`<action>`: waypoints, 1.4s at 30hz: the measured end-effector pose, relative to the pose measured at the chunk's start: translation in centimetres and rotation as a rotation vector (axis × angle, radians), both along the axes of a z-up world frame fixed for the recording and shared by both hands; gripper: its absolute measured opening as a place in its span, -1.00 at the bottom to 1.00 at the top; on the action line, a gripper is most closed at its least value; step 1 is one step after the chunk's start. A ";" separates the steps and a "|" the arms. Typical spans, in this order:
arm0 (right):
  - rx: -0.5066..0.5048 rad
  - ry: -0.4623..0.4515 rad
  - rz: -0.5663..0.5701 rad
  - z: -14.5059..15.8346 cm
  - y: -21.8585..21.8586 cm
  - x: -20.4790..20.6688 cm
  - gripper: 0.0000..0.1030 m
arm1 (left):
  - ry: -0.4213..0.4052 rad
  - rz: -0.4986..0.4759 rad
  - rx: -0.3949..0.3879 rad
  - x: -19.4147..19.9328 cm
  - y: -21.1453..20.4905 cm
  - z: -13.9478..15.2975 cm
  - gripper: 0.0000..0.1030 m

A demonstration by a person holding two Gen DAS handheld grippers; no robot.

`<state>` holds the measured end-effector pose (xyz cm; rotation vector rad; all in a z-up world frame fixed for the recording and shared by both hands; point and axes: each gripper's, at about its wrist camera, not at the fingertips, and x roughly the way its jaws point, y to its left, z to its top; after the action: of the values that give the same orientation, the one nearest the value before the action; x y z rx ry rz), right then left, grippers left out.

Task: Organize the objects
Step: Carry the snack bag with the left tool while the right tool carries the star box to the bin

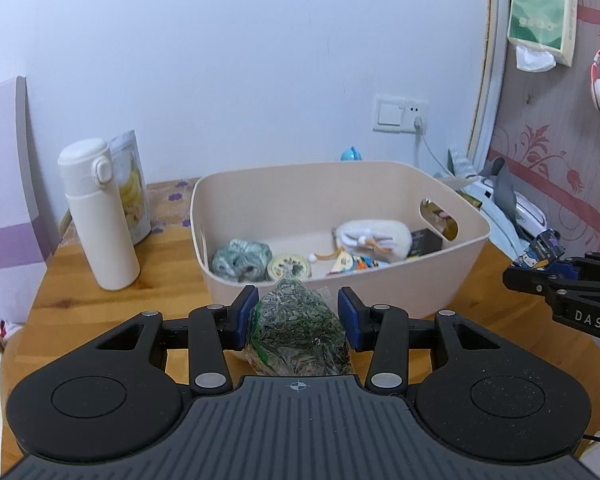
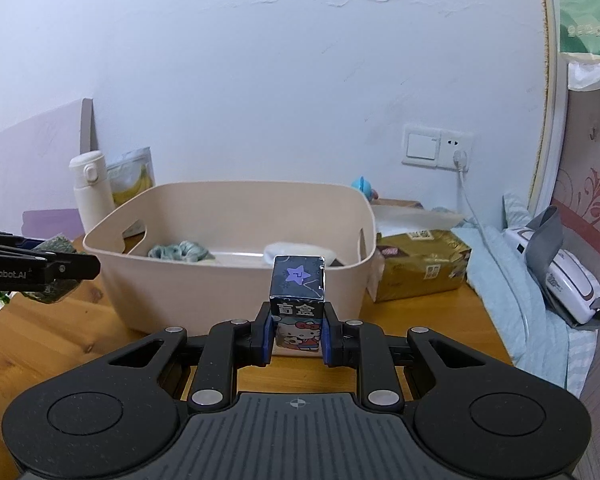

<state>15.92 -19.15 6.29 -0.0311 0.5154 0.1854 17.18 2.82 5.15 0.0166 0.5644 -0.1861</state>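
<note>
In the left wrist view, our left claw (image 1: 298, 318) sits at lower centre, its pads closed loosely around a clear bag (image 1: 298, 330) of dark green dried leaves, just short of the bin (image 1: 380, 280). We judge the step is carrying it into the bin: we should lift the bag over the near rim before letting go, aiming for the bare floor in the middle, between the yarn (image 1: 242, 260) and the plush (image 1: 374, 238). The bag looks soft and crinkly, so it may sag.

In the right wrist view, our right claw (image 2: 296, 338) is clamped on an upright dark box (image 2: 298, 300) with a star on top and a cartoon cat on its face, at centre frame, before the bin's rim (image 2: 228, 268). It looks rigid; we keep it level.
</note>
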 end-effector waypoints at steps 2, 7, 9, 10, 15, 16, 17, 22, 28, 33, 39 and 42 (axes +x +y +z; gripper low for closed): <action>-0.001 -0.007 -0.007 0.1 -0.2 0.3 -0.59 | -0.009 -0.002 0.005 0.3 0.0 0.3 -0.13; 0.005 -0.022 -0.022 0.5 -0.7 1.1 -0.59 | -0.026 -0.009 0.012 1.4 -0.2 1.1 -0.13; 0.007 -0.027 -0.026 0.7 -0.9 1.5 -0.59 | -0.032 -0.010 0.013 1.9 -0.2 1.3 -0.13; 0.008 -0.029 -0.028 0.8 -1.0 1.7 -0.59 | -0.035 -0.010 0.012 2.2 -0.2 1.4 -0.13; 0.012 -0.036 -0.031 1.3 -1.5 3.0 -0.59 | -0.048 -0.009 0.010 3.5 -0.2 1.9 -0.13; 0.013 -0.038 -0.032 1.4 -1.6 3.2 -0.59 | -0.049 -0.008 0.011 3.8 -0.2 1.9 -0.13; 0.014 -0.039 -0.033 1.5 -1.7 3.5 -0.59 | -0.050 -0.008 0.011 4.0 -0.2 2.0 -0.13; 0.007 -0.049 -0.039 1.6 -1.8 4.5 -0.59 | -0.052 -0.007 0.011 5.2 -0.3 1.9 -0.13; 0.007 -0.046 -0.036 1.4 -1.6 5.6 -0.59 | -0.048 -0.008 0.021 6.5 -0.4 1.9 -0.13; 0.011 -0.046 -0.022 1.4 -1.5 6.5 -0.59 | -0.034 -0.015 0.024 7.9 -0.9 1.5 -0.13; 0.008 -0.040 -0.001 1.2 -1.0 7.7 -0.59 | -0.012 -0.025 0.024 9.5 -1.6 0.8 -0.13; 0.008 -0.029 0.006 0.9 -0.7 8.3 -0.59 | 0.005 -0.032 0.014 10.1 -2.0 0.3 -0.13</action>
<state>24.23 -19.82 7.17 -0.0272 0.4858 0.1929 27.27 0.81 5.47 0.0382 0.5710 -0.2130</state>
